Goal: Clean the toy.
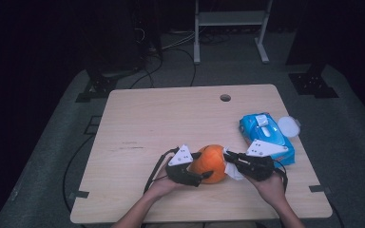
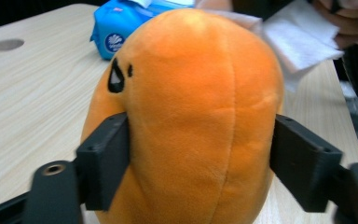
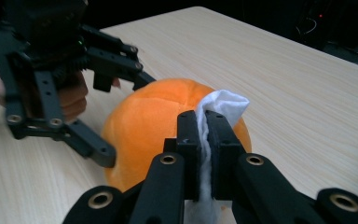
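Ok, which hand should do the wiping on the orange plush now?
Right. The right gripper is shut on the white wipe, already against the orange plush. The left gripper is clamped across the plush, so it probably best just steadies it.

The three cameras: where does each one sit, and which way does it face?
High view: above the near edge, looking forward and down at the table; forearms and both claws show.
Left gripper view: rides the left claw, facing the orange plush toy its jaws squeeze.
Right gripper view: rides the right claw, pinching a white wipe.
All three share the plush toy.
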`<action>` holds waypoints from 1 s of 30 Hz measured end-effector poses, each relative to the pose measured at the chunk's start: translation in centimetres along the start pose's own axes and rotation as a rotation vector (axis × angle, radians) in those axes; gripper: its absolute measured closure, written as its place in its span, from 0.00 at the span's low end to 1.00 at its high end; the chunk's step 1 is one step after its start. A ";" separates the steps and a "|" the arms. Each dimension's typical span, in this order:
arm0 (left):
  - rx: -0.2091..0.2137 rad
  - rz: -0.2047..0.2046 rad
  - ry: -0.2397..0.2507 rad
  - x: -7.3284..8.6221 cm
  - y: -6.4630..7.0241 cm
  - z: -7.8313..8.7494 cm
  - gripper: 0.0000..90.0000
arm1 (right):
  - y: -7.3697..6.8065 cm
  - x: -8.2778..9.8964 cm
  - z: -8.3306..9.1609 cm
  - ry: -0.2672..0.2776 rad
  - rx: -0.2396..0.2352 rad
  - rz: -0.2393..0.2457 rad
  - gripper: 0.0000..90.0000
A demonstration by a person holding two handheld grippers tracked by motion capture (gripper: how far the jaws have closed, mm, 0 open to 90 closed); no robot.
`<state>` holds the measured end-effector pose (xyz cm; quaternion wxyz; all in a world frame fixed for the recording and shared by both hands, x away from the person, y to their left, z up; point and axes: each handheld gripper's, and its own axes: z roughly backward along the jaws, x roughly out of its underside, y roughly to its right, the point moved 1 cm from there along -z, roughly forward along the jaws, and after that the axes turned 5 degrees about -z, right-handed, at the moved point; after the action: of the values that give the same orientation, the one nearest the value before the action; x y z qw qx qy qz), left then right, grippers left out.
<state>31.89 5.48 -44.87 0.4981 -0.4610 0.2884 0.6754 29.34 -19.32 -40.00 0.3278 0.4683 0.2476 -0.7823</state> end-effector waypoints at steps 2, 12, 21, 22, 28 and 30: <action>0.015 -0.016 0.005 0.1 -0.1 0.1 0.19 | 0.5 0.3 0.0 -0.001 -0.012 -0.013 0.93; 0.005 -0.085 -0.030 0.1 0.5 -0.7 0.15 | 3.4 1.5 -0.5 0.017 -0.076 -0.182 0.83; 0.011 -0.159 -0.068 -0.3 1.2 -1.1 0.18 | 3.3 1.5 -1.0 0.024 -0.127 -0.201 0.79; 0.010 -0.165 -0.072 -0.3 1.2 -1.1 0.18 | 3.3 1.5 -1.0 0.024 -0.125 -0.203 0.80; -0.040 -0.158 -0.065 -0.5 1.0 -0.8 0.26 | 2.6 1.2 -0.9 0.008 -0.092 -0.172 0.92; -0.063 -0.137 -0.059 -0.6 0.9 -0.7 0.31 | 2.4 0.7 -0.3 0.028 -0.090 -0.160 0.92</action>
<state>31.29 4.35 -44.66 0.5367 -0.4750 0.2199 0.6618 31.05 -20.91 -40.96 0.2813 0.4427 0.3238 -0.7874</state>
